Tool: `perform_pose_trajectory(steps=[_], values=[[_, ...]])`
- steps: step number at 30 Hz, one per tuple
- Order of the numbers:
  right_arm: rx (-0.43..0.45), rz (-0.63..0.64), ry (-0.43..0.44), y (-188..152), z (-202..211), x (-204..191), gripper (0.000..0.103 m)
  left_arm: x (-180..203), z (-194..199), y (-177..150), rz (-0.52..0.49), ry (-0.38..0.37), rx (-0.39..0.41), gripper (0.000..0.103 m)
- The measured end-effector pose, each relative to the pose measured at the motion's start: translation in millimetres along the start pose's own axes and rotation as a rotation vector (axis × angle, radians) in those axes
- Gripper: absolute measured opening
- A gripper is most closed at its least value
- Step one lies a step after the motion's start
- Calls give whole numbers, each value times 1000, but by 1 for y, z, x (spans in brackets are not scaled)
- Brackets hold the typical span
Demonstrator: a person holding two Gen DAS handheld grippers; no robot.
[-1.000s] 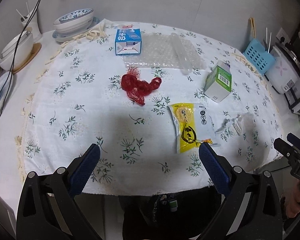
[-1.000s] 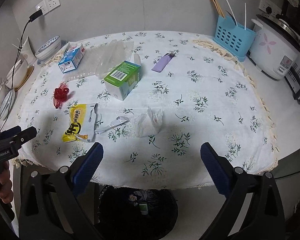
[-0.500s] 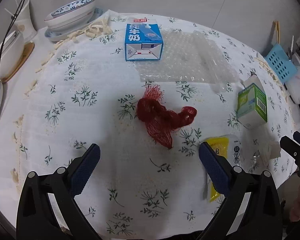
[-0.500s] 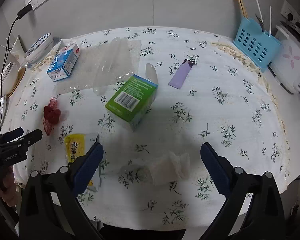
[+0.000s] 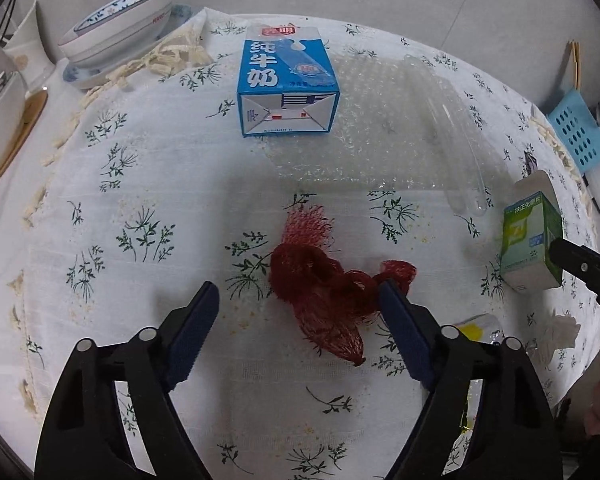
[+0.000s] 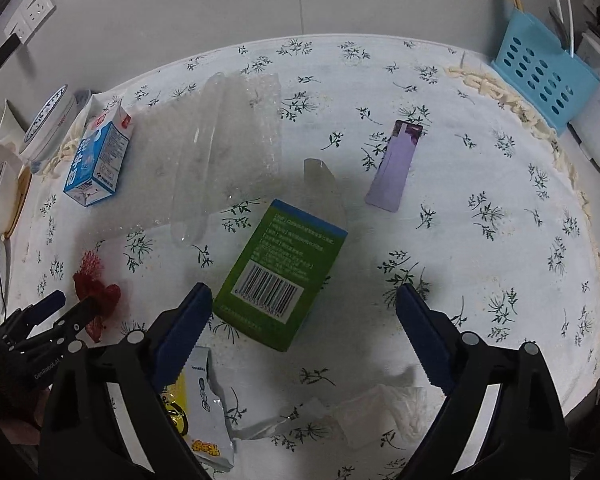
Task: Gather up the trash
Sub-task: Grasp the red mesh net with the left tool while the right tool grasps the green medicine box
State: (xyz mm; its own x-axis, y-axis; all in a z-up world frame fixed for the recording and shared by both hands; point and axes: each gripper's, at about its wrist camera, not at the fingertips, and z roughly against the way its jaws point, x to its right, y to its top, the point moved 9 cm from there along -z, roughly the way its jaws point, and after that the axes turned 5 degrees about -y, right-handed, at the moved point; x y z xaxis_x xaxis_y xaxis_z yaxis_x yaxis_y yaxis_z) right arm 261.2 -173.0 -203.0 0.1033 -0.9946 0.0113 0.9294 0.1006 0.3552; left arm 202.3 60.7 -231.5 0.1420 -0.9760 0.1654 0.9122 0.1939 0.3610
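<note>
You have brought your left gripper (image 5: 298, 304) down over the crumpled red mesh net (image 5: 324, 296) mid-tablecloth and its jaws are closing unclenched, while your right gripper (image 6: 302, 308), also narrowing, nears the green cardboard box (image 6: 280, 272).

1. The left gripper (image 5: 298, 302) points steeply down over the red mesh bag (image 5: 320, 300), jaws closing; its right pad seems to touch the mesh.
2. The right gripper (image 6: 303, 305) points steeply down, right of the mesh bag, jaws closing, not yet gripping.
</note>
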Motion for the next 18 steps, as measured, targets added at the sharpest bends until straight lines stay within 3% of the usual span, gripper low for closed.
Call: perform_pose_trajectory(steps=[10,18], values=[[-75,-49,69,2,-9,-15,70,15,-4,2,-29,-59,-31,40],[-126,-86,53,4,-19,-19,70,24,-7,2,-50,-47,-57,24]])
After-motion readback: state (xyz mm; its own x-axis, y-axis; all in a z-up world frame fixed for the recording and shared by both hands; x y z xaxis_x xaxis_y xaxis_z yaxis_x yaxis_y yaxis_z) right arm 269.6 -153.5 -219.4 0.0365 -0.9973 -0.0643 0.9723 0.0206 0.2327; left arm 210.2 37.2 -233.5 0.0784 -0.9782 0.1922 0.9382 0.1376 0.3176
